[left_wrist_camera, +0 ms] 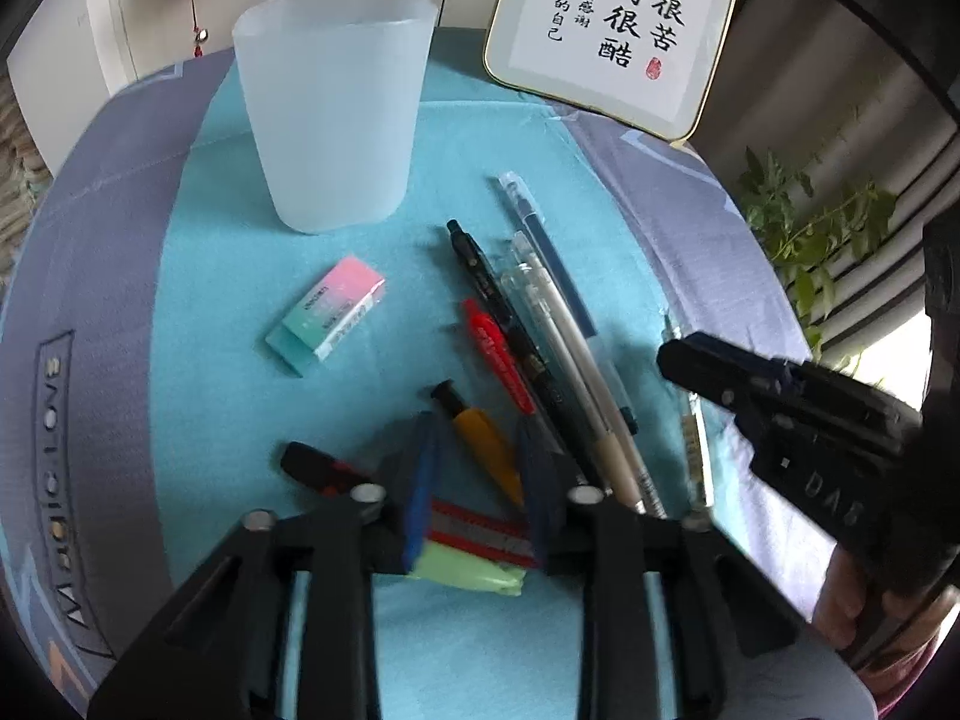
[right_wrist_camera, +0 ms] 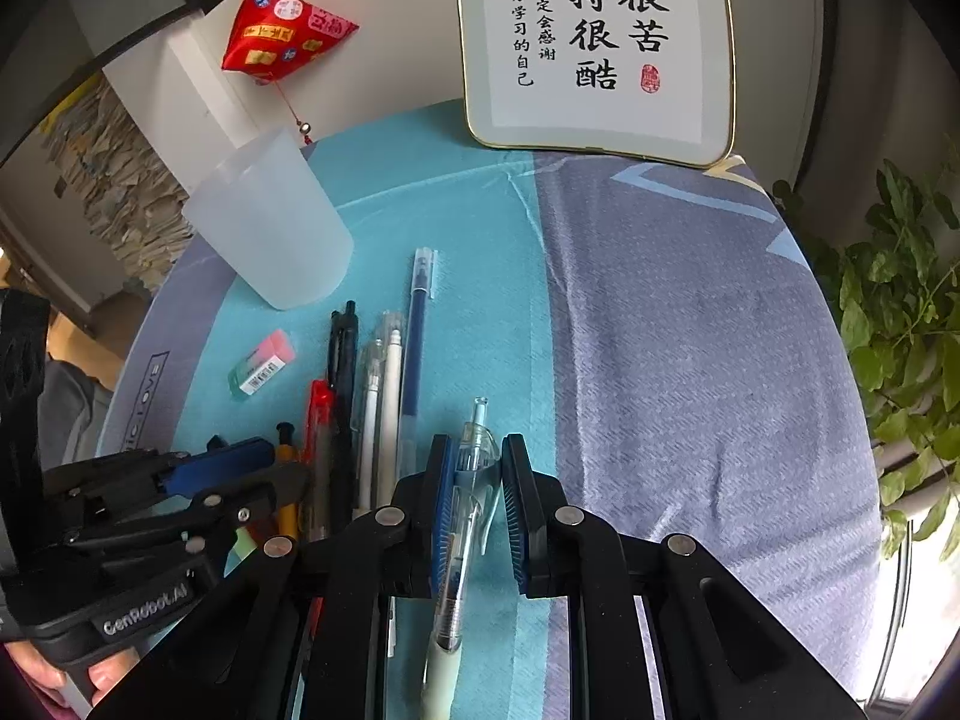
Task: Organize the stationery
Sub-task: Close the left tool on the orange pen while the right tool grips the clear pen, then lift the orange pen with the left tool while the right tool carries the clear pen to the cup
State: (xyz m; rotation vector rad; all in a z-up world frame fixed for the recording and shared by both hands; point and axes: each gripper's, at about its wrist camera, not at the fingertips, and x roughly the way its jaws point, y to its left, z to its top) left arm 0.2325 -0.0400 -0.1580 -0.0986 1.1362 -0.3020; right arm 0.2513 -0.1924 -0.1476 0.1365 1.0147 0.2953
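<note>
A frosted plastic cup stands upright on the teal cloth; it also shows in the right wrist view. A pink and green eraser lies in front of it. Several pens lie side by side. My left gripper is open, low over an orange pen that lies between its fingers. My right gripper is open around a clear pen with a pale green grip; the pads stand just off its sides. The right gripper also shows in the left wrist view.
A framed calligraphy sign leans at the table's back edge. A green plant is at the right. A red ornament hangs at the back left. A red ruler and a green item lie under my left gripper.
</note>
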